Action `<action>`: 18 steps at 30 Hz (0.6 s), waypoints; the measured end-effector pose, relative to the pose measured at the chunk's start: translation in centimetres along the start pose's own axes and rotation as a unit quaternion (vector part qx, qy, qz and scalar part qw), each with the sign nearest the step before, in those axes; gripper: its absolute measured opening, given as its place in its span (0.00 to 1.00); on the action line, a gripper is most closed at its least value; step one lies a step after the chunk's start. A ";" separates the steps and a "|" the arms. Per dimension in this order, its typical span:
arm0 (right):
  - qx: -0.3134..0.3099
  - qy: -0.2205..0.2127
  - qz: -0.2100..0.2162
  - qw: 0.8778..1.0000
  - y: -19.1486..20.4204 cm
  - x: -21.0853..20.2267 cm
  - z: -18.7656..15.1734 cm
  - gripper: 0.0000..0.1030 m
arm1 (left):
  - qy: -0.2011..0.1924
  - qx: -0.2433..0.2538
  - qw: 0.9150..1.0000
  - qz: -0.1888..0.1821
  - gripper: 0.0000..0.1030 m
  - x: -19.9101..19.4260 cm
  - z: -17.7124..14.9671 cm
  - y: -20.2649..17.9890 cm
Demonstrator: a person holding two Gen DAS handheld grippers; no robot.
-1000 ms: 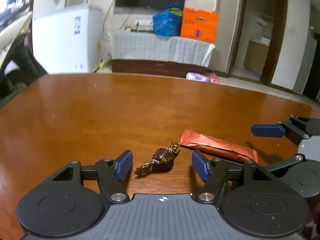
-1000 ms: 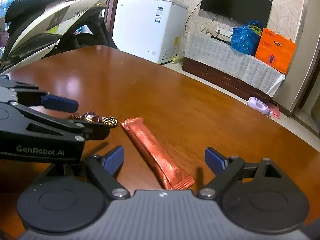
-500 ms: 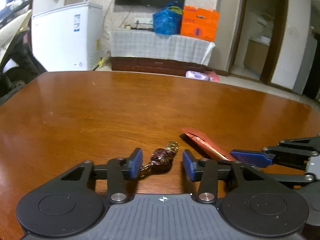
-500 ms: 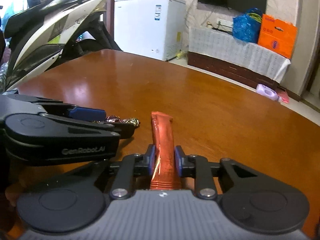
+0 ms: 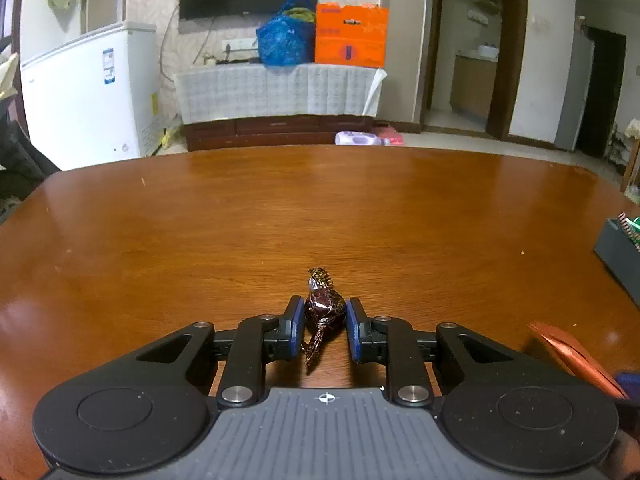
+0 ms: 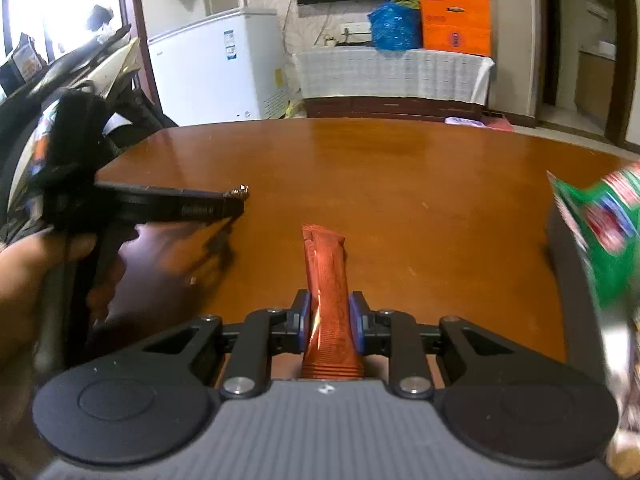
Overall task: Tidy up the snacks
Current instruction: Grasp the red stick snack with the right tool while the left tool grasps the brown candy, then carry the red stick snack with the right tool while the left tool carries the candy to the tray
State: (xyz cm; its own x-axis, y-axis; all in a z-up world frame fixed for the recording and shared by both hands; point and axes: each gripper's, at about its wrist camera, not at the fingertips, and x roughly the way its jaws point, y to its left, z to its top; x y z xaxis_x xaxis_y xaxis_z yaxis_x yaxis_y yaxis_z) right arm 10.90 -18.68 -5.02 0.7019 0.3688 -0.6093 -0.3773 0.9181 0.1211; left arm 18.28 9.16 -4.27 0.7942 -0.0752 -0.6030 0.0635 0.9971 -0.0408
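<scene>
A dark foil-wrapped candy (image 5: 320,280) with twisted ends sits between the blue pads of my left gripper (image 5: 324,307), which is shut on it, low over the wooden table (image 5: 280,208). My right gripper (image 6: 329,305) is shut on a long orange-red snack bar (image 6: 324,256) that sticks out forward over the table. In the right wrist view the left gripper (image 6: 236,200) shows side-on at the left, held by a hand (image 6: 24,280), with the candy's tip poking out. The bar's end (image 5: 568,356) shows at the lower right of the left wrist view.
A dark grey box (image 5: 618,252) stands at the table's right side, with a green snack packet (image 6: 600,232) sticking out of it, blurred. Beyond the table are a white freezer (image 6: 216,68), a covered cabinet and a scooter at the left.
My left gripper's jaws closed onto the candy. My right gripper shut on the snack bar and swung right with it, away from the left gripper, bringing the box with the green packet into view.
</scene>
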 end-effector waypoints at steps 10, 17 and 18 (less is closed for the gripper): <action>-0.017 -0.045 -0.007 0.999 -0.7 -4.3 -2.4 0.20 | -0.015 0.034 0.999 -0.021 0.23 -2.0 0.5 -2.6; -0.003 -0.068 -0.005 0.998 -1.8 -6.7 -2.6 0.20 | -0.030 0.066 0.997 -0.026 0.23 -4.2 1.1 -5.4; -0.001 -0.073 -0.006 0.997 -1.9 -7.3 -2.8 0.20 | -0.033 0.069 0.997 -0.026 0.23 -4.5 1.1 -5.8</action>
State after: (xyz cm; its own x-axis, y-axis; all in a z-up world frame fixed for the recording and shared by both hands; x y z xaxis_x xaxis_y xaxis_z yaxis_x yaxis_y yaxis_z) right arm 4.81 -23.49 -2.98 0.7870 0.3754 -0.4896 -0.3700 0.9222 0.1123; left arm 15.02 3.71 -0.41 0.8249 -0.1316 -0.5497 0.1852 0.9818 0.0428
